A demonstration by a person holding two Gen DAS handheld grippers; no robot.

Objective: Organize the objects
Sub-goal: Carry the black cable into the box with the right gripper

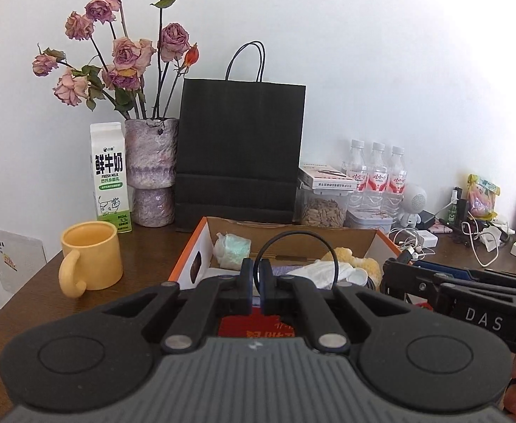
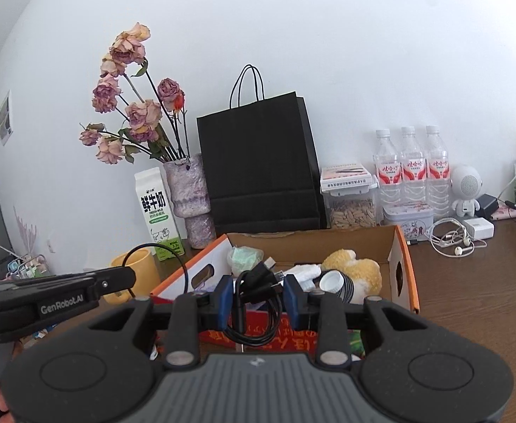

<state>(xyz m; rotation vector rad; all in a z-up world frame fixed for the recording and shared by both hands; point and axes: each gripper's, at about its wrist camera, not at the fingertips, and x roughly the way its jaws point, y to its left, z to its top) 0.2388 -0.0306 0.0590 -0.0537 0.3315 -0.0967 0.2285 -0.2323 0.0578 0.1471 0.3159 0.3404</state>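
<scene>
The left hand-held gripper is pressed together on a thin loop of black cable, while the right hand-held gripper pinches the cable's bundled coil. Both hover over the open cardboard box on the worktop.

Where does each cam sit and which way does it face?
Left wrist: on the left gripper, facing the wall across the cardboard box; its fingers pinch a black cable; the right gripper shows at right.
Right wrist: on the right gripper, same heading; it grips the cable bundle; the left gripper shows at left.
Shared: black bag, milk carton.
</scene>
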